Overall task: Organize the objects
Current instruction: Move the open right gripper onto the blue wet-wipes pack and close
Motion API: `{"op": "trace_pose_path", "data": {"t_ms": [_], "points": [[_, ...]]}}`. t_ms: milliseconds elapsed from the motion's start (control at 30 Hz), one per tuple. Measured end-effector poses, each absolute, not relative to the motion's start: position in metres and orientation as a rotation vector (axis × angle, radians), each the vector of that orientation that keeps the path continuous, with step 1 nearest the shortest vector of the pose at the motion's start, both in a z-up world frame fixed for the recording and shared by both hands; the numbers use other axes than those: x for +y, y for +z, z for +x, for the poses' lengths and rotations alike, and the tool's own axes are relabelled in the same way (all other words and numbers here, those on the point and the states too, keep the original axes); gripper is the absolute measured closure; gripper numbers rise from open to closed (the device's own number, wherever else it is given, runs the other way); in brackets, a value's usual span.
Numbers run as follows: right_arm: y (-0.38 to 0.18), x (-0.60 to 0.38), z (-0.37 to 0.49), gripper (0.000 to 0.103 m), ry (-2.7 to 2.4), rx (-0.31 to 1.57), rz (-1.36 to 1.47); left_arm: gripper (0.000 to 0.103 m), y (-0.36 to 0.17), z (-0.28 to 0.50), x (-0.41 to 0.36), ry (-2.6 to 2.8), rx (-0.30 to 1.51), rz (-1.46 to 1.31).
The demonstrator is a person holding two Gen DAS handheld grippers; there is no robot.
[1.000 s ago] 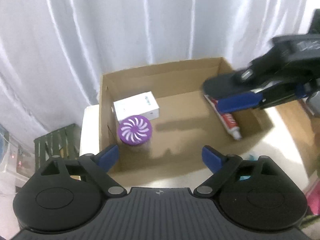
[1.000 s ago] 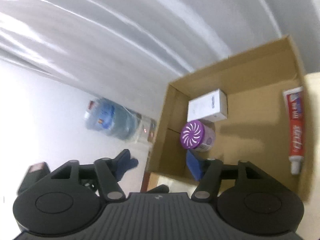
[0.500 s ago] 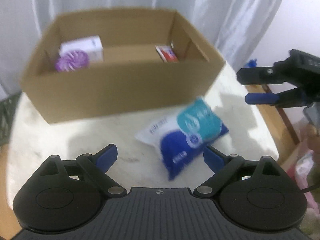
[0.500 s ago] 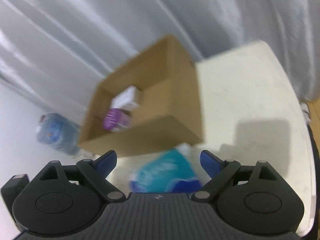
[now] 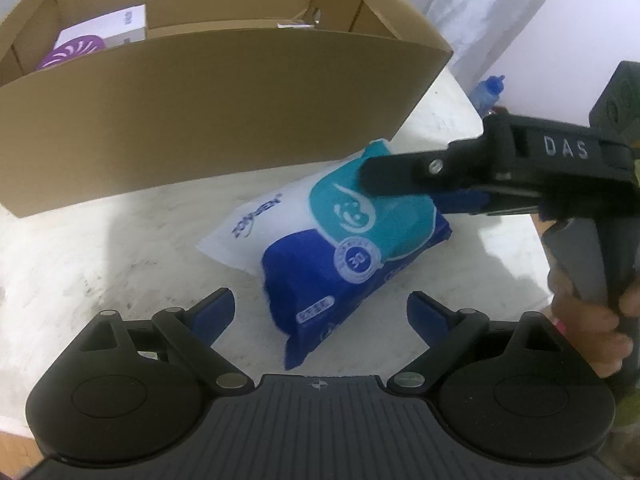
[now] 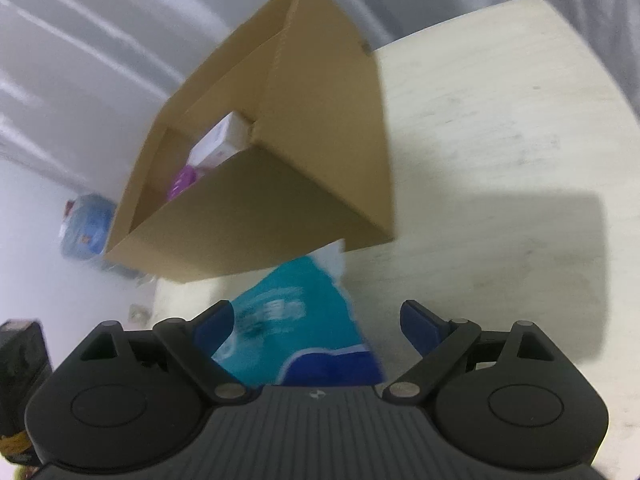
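A blue, teal and white tissue pack (image 5: pixel 340 236) lies on the pale table in front of an open cardboard box (image 5: pixel 208 104). My left gripper (image 5: pixel 320 312) is open, its fingers on either side of the pack's near end, not gripping it. My right gripper (image 6: pixel 318 320) is open over the pack (image 6: pixel 292 320); in the left wrist view it reaches in from the right above the pack's far end (image 5: pixel 404 184). Inside the box are a purple-lidded round container (image 5: pixel 72 52) and a white carton (image 5: pixel 116 28).
The box (image 6: pixel 280 168) stands at the table's back. A blue bottle (image 5: pixel 490 92) stands off the table at the right. A large water jug (image 6: pixel 86 224) lies on the floor beyond the box. The table edge (image 5: pixel 536 240) runs close to the right of the pack.
Both grippers have left the box and come down to the tissue pack. The left one moved closer to it; the right one swung in over its far end.
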State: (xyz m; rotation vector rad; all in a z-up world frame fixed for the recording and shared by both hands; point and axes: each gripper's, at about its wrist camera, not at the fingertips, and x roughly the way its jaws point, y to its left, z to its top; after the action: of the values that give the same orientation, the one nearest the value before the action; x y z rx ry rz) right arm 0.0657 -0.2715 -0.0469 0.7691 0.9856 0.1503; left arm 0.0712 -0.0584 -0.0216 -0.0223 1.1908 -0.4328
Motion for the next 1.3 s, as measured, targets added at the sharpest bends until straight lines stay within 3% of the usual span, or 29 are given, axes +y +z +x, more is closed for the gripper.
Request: {"op": "trace_pose_path", "data": {"t_ms": [800, 1300], "points": [[-0.043, -0.208, 0.064, 0.01, 0.332, 1.041, 0.773, 0.009, -0.013, 0.036, -0.031, -0.362, 1.148, -0.022], [-0.051, -0.229, 0.063, 0.019, 0.256, 1.034, 0.79, 0.01, -0.032, 0.033, -0.019, -0.35, 1.129, 0.017]]}}
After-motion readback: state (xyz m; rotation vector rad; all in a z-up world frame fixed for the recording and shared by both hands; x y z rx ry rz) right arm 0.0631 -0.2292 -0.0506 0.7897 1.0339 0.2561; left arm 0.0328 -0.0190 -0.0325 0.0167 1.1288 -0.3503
